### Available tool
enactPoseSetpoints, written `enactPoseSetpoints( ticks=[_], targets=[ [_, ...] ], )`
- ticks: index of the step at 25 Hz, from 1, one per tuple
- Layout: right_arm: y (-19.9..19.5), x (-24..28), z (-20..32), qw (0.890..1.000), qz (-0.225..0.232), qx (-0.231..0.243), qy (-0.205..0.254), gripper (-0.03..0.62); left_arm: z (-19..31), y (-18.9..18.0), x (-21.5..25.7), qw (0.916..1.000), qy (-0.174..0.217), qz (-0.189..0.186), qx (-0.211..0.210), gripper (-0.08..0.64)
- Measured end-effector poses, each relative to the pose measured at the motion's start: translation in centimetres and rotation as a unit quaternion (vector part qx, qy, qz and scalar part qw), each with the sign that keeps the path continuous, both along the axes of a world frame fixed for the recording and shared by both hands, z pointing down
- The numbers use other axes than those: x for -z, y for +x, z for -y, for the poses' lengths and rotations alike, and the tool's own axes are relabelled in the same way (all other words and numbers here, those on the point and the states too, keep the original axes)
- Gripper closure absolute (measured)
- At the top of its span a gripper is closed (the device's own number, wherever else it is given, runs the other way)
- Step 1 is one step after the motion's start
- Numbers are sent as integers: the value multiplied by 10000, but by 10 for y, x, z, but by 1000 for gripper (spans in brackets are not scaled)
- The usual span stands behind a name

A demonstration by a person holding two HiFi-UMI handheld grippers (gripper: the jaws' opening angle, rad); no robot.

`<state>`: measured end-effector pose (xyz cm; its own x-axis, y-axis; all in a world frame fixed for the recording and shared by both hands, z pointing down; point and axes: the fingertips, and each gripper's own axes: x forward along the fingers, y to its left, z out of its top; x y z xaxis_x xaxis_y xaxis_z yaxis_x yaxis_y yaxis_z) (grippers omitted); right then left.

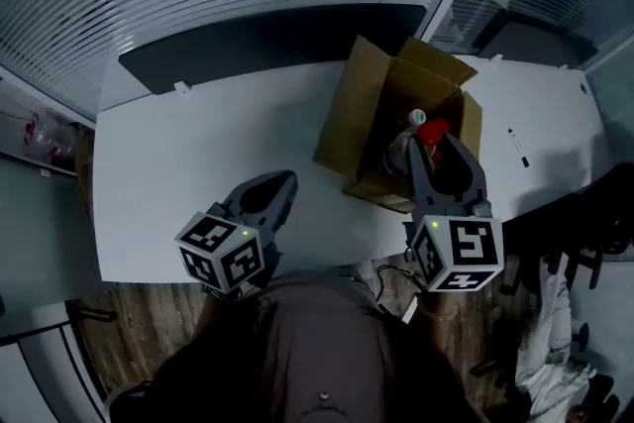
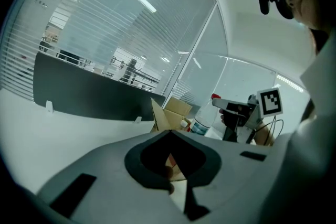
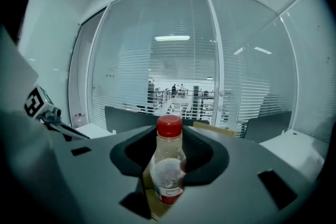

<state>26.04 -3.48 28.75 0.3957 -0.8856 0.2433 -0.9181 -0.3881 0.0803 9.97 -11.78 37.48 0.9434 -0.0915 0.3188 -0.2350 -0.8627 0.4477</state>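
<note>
Left gripper (image 1: 279, 185) is low over the near part of the white worktop (image 1: 168, 173), fingers together with nothing between them. Right gripper (image 1: 434, 152) has its fingers clamped on a clear bottle (image 3: 167, 168) with a red cap (image 3: 169, 126), held at the open top of the cardboard box (image 1: 369, 104). A white-capped item (image 1: 418, 117) sits just behind it inside the box. A pen (image 1: 517, 146) lies on the worktop right of the box. A dark partition (image 1: 267, 40) runs along the far edge.

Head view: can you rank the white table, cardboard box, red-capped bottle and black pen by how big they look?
1. white table
2. cardboard box
3. red-capped bottle, only its top showing, and black pen: both tiny, too alike to rank.
</note>
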Motion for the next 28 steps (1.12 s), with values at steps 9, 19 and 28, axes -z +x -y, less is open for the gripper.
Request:
enactPoseSetpoints(
  ticks=[9, 19, 28],
  targets=[
    [-31, 25, -14, 9993, -311, -56, 212, 430, -8, -30, 6, 9999, 54, -90, -8, 552],
    [-73, 45, -13, 9979, -464, 120, 445, 431, -10, -62, 6, 9998, 61, -164, 100, 551],
    [-108, 47, -13, 9967, -423, 470, 513, 431, -13, -93, 6, 9993, 84, -199, 295, 552]
  ],
)
